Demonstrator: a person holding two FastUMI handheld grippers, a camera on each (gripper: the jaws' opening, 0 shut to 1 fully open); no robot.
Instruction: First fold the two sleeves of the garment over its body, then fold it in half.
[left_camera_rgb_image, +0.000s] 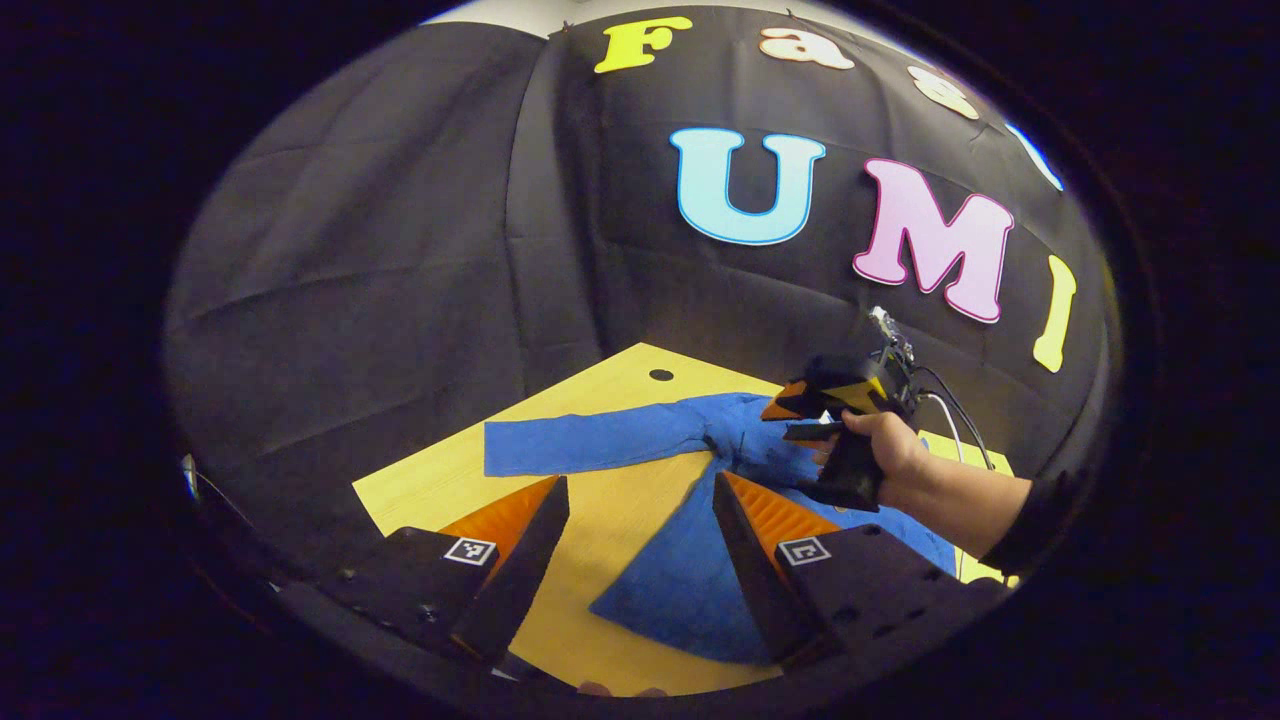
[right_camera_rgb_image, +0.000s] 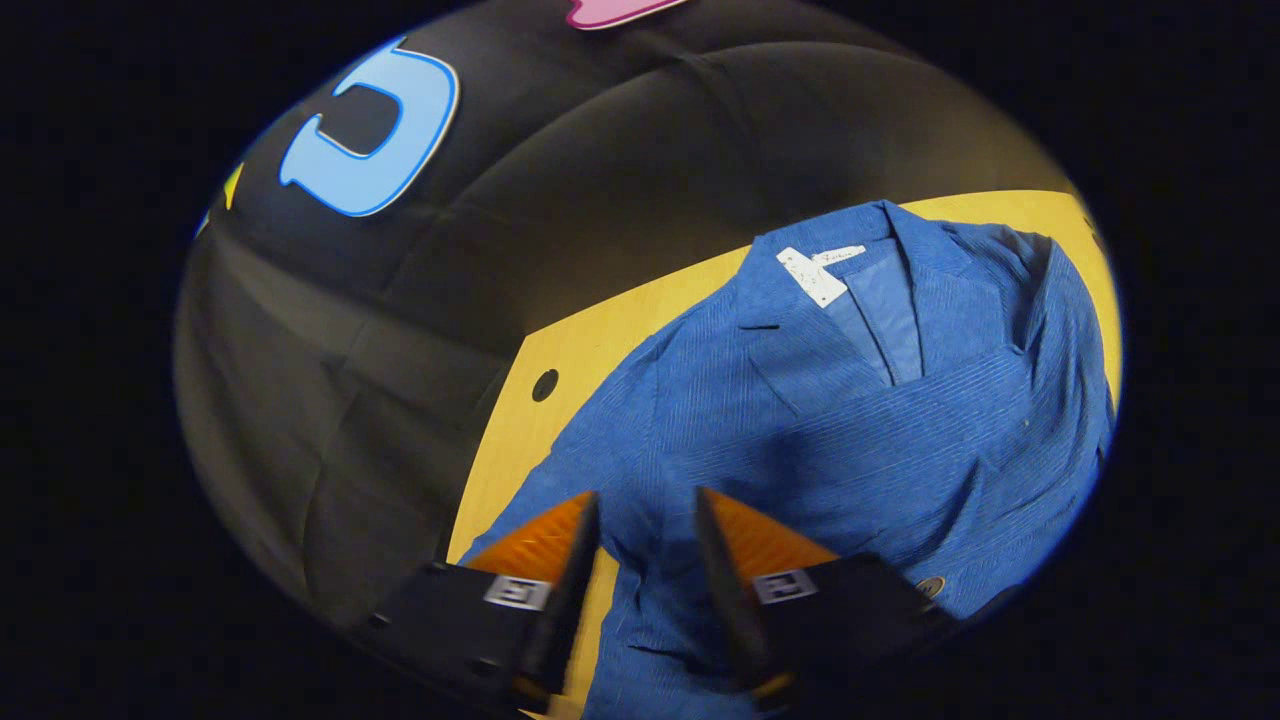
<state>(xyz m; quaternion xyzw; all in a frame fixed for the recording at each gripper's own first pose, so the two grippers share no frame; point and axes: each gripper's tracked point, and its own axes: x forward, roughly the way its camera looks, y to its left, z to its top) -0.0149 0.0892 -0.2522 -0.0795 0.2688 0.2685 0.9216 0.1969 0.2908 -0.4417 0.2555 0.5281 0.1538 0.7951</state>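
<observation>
The blue jacket (right_camera_rgb_image: 820, 420) lies flat on the yellow desk (left_camera_rgb_image: 610, 510), collar toward the booth wall. One sleeve (left_camera_rgb_image: 590, 440) stretches out sideways, and the other appears already laid across the chest. The left tongs (left_camera_rgb_image: 640, 540) hang apart over desk and hem, holding nothing. The right tongs (right_camera_rgb_image: 645, 550) stand apart above the cloth near the shoulder. A shallow pinch could catch one layer and drag the body askew. No containers are present.

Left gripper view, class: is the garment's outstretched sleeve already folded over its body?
No: the sleeve lies stretched out flat on the wooden table, away from the garment body.
</observation>
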